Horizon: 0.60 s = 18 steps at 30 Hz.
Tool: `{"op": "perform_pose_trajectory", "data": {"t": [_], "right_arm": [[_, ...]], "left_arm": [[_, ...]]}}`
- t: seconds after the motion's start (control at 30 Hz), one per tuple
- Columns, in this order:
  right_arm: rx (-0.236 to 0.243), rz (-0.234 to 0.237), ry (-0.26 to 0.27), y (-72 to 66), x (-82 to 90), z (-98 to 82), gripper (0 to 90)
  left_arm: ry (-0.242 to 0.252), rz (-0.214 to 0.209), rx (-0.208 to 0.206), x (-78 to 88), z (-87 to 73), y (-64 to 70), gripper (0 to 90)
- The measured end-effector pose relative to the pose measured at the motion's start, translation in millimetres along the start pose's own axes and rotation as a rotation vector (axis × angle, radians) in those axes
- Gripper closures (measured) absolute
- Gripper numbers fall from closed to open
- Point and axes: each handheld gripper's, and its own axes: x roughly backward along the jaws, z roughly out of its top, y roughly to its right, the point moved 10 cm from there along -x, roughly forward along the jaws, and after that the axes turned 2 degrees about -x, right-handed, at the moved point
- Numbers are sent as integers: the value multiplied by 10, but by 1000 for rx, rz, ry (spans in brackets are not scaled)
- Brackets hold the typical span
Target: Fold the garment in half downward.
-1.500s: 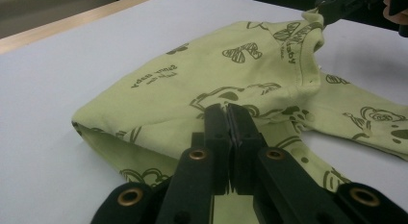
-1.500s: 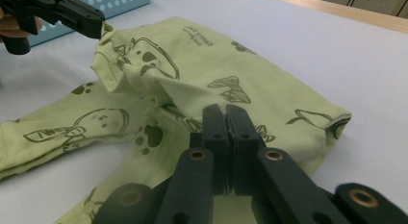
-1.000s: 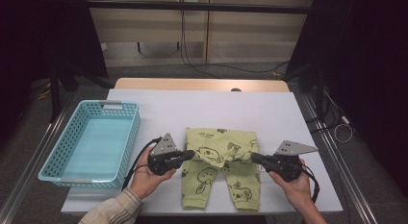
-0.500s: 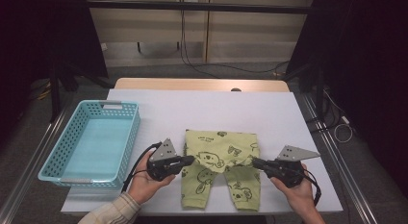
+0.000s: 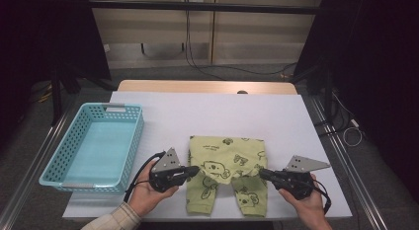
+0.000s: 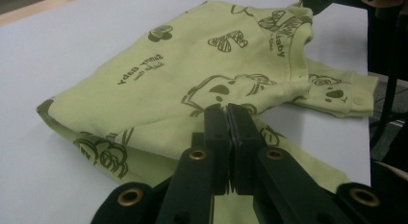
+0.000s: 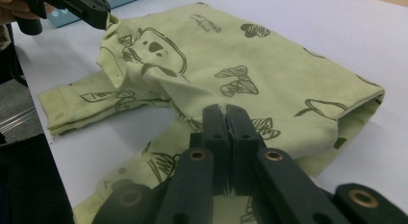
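High view: a pair of light green printed baby trousers lies on the near middle of the white table, its top part folded down toward the legs, which point to the near edge. The left gripper pinches the folded cloth at its left edge and the right gripper pinches it at the right edge. An empty turquoise basket stands to the left, apart from the garment.

Left gripper view: the black jaws are closed together with the green fabric caught between their tips at the fold; the far corner is held by the other gripper.

Right gripper view: the jaws are likewise shut on the cloth near the fold, and the left gripper bites the opposite corner.

The trousers look light, soft and limp, so they will sag and unfold unless held at both corners of the fold, as here
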Motion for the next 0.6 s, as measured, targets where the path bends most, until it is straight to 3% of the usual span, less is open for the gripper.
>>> {"op": "perform_pose_trajectory", "data": {"t": [0.03, 0.07, 0.1, 0.37, 0.4, 0.43, 0.6], "right_arm": [[1, 7, 3, -11, -1, -2, 883], [1, 7, 2, -15, 2, -8, 883], [3, 5, 0, -17, 9, -13, 882], [11, 13, -12, -83, 32, -77, 883], [11, 14, -15, -89, 36, -84, 883], [11, 16, -13, -96, 41, -86, 883], [14, 22, -15, -128, 71, -109, 882]], "left_arm": [[-4, 0, -3, 5, -8, -10, 882], [9, -2, 21, 3, 1, 7, 883], [-3, 2, 3, 15, -13, -6, 882], [-29, -1, -2, 32, -81, 42, 882], [-12, -14, 24, 19, -73, 71, 882], [-25, -6, 3, 25, -92, 52, 882], [-33, -9, 19, 42, -126, 91, 882]]}}
